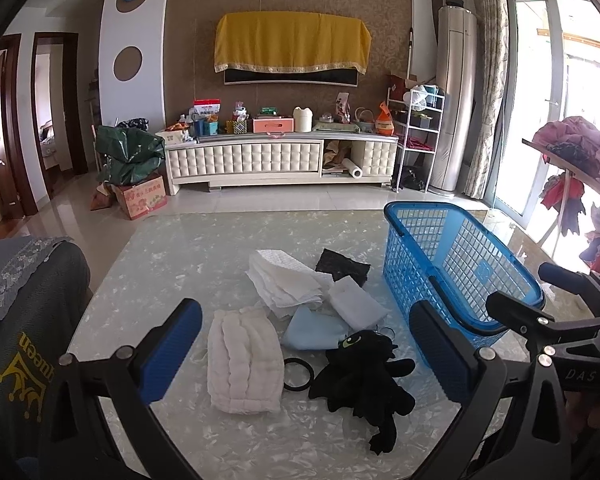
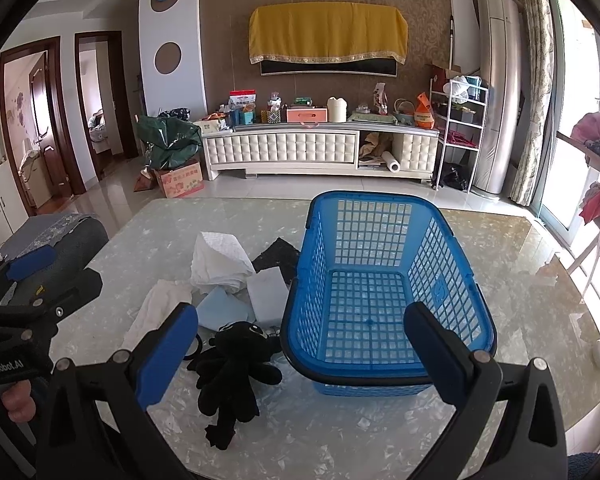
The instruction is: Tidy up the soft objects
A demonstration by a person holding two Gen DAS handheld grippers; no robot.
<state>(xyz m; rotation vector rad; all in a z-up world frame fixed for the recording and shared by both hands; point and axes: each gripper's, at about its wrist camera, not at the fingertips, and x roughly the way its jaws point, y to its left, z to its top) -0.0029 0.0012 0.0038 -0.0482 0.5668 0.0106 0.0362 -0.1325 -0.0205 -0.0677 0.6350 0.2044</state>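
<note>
A pile of soft things lies on the marble table (image 1: 180, 280): a folded white towel (image 1: 242, 360), white cloths (image 1: 284, 284), a pale blue cloth (image 1: 312, 330), a white sponge (image 1: 356, 304), a black pad (image 1: 342, 268) and a black plush toy (image 1: 364, 376). An empty blue basket (image 1: 456, 264) stands to their right, also in the right wrist view (image 2: 380, 280). My left gripper (image 1: 304, 356) is open above the towel and plush. My right gripper (image 2: 300, 354) is open, over the basket's near left rim, with the plush (image 2: 236, 368) below it.
A black ring (image 1: 298, 374) lies between towel and plush. A chair back with a grey garment (image 1: 24, 320) stands at the table's left. A TV cabinet (image 1: 276, 156) is across the room. A clothes rack (image 1: 580, 184) is at the right.
</note>
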